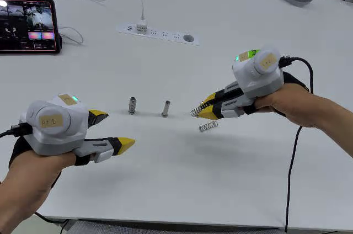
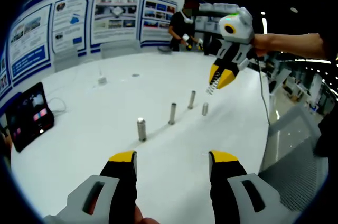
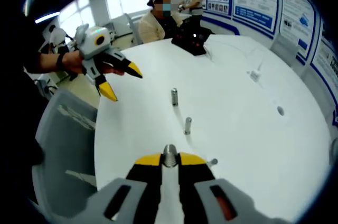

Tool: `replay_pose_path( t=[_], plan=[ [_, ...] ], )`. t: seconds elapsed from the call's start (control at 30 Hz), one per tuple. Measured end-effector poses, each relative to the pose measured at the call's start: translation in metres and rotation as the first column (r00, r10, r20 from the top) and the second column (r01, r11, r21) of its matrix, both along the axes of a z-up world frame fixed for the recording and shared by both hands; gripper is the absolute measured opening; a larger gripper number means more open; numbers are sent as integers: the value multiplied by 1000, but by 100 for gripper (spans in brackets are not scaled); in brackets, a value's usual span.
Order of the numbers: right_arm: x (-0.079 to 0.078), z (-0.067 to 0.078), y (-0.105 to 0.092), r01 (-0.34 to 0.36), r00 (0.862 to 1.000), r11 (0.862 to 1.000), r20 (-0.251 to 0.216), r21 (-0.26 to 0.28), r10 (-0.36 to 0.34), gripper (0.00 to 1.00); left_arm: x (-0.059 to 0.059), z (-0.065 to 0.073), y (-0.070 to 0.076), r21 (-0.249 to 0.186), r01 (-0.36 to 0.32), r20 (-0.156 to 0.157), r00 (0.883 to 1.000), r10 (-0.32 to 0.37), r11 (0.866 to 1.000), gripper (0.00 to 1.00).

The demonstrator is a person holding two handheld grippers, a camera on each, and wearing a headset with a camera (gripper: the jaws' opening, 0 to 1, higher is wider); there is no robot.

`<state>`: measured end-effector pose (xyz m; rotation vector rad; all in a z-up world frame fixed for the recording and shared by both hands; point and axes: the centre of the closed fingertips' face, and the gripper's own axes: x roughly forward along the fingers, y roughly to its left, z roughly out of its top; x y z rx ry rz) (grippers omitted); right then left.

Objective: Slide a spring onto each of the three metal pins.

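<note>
Head view: center right, the right gripper point(image 1: 208, 111) is clamped on a spring point(image 1: 196, 112), whose free end pokes toward the bare pin point(image 1: 165, 108). A spare spring point(image 1: 208, 127) lies just below. The left gripper point(image 1: 115, 129) is lower left, jaws apart and empty.

Left gripper view: the sprung pin point(image 2: 141, 129) stands mid-frame.

Right gripper view: the spring is pinched at bottom center. It looks light and bendy and could well buckle or flick out, so hold it gently near one end.

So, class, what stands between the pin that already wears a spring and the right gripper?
A bare pin in the head view; the left gripper view shows a second bare pin beyond it, nearer the right gripper.
</note>
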<state>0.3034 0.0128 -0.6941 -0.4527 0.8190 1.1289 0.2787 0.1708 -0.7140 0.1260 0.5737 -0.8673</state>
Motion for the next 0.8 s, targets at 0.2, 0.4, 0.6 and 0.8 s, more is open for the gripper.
replay_pose_path(
  t=[0.2,0.4,0.6,0.8],
  plan=[
    [5,-1,-1,11,1000,1000,2,-6,-11,12,-1,1,2,-4,-3,-1,1000,3,1000,58],
    [13,-5,0,17,1000,1000,11,-18,-17,13,-2,0,5,-4,-11,-7,1000,11,1000,60],
    [23,-8,2,17,1000,999,15,-30,-16,13,-3,1,7,-5,-17,-7,1000,17,1000,61],
    [33,-13,7,12,1000,999,20,-45,-11,13,-3,1,10,-8,-23,-10,1000,23,1000,63]
  ],
)
